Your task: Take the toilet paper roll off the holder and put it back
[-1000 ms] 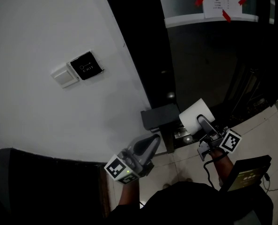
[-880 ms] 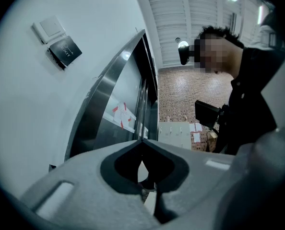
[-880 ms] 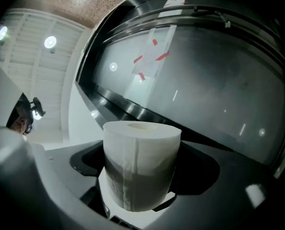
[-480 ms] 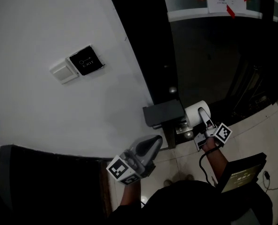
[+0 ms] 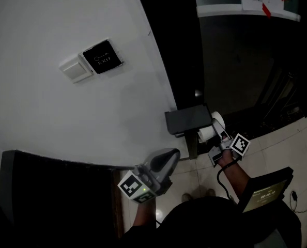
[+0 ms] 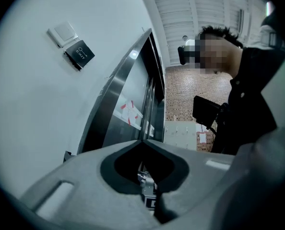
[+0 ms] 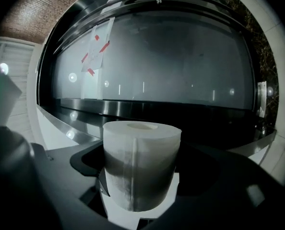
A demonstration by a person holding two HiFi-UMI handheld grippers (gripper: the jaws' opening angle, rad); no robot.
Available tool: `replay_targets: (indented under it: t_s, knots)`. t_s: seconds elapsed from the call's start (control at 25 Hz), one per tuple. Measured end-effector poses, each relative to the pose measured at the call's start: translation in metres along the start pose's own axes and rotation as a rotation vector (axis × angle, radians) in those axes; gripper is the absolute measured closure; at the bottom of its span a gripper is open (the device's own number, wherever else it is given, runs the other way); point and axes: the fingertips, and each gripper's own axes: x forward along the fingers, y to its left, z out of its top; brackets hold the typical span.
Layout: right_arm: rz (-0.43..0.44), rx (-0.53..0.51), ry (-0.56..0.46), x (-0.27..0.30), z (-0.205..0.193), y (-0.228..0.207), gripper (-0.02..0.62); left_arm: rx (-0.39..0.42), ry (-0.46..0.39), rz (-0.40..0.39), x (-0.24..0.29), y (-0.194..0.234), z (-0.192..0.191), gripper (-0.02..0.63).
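**Your right gripper holds the roll by the holder**

Your right gripper (image 5: 219, 138) is closed on the toilet paper roll (image 7: 141, 164), with one jaw on each side of it. The roll is just by the right edge of the black holder (image 5: 187, 120), which sits on the dark door frame (image 5: 169, 45). It is hard to tell if the roll is on the holder yet. Your left gripper (image 6: 142, 141) has its jaws pressed together with nothing in them. It hangs low by the white wall (image 5: 55, 118), apart from the holder. A black exit switch (image 5: 103, 57) sits high on that wall.
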Motion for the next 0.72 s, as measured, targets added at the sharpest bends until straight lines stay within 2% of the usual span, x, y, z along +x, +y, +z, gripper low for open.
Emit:
replay_targets:
  t_s: [0.72]
  knots:
    - [0.0,0.038,0.231,0.025,-0.099,0.004,0.149,-0.002,-0.006,0.063,-0.016,0.003,0.009,0.606]
